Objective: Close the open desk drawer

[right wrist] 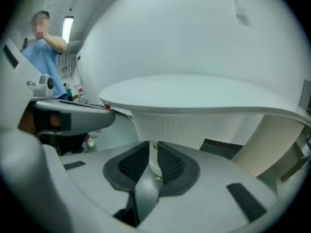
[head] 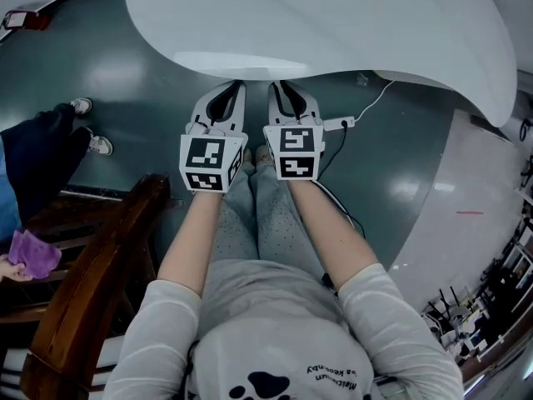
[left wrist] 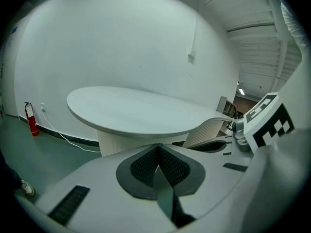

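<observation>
A white rounded desk top (head: 333, 23) fills the upper head view, on a ribbed white base (right wrist: 184, 127). Both grippers are held side by side just below its near edge. The left gripper (head: 225, 92) has its dark pads pressed together, with nothing in them (left wrist: 158, 152). On the right gripper (head: 288, 92) a narrow gap stands between the pads, and it is empty (right wrist: 153, 149). A dark recess (right wrist: 221, 147) shows under the desk top beside the base; I cannot make out a drawer front in any view.
A brown wooden chair (head: 100, 282) stands at the lower left. A person's shoes (head: 93, 144) and a purple cloth (head: 33, 252) are beside it. A white cable with a power strip (head: 337, 124) lies on the green floor. A red fire extinguisher (left wrist: 30, 119) stands at the wall.
</observation>
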Tool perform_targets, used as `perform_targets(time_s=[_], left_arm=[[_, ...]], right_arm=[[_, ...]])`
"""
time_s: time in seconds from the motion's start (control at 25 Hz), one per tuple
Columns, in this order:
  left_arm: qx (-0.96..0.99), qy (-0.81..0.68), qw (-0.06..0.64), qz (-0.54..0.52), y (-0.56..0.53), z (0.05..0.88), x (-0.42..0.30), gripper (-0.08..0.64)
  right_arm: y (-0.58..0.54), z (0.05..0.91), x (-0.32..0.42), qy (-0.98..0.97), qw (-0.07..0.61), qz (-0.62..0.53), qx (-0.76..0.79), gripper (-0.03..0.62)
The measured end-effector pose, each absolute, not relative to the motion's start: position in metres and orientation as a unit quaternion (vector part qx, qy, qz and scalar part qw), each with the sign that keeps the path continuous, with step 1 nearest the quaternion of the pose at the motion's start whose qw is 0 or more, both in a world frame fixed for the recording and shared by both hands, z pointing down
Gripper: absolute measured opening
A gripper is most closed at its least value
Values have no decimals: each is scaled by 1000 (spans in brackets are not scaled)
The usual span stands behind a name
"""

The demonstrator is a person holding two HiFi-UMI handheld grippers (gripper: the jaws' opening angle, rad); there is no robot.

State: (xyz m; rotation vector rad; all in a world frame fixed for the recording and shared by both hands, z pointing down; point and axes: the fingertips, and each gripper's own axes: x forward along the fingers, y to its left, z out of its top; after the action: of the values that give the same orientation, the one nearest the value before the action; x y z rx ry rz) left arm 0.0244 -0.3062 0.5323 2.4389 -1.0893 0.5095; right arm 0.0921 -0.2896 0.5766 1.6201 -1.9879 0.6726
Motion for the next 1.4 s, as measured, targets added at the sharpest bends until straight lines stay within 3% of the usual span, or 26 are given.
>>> perform_targets(time_s=[0.36,0.92,1.4], left_arm=[[882,-405,184,155,-258,444,25,9],[897,-408,123,116,-188,301,40,9],[894,-425,106,94,-152,246,35,9]], right_arm=[[-241,481,95,-749,207,211,594,21],[-180,317,107,-778,156,123,595,18],[-147,253,97,-800,136,80,579,17]])
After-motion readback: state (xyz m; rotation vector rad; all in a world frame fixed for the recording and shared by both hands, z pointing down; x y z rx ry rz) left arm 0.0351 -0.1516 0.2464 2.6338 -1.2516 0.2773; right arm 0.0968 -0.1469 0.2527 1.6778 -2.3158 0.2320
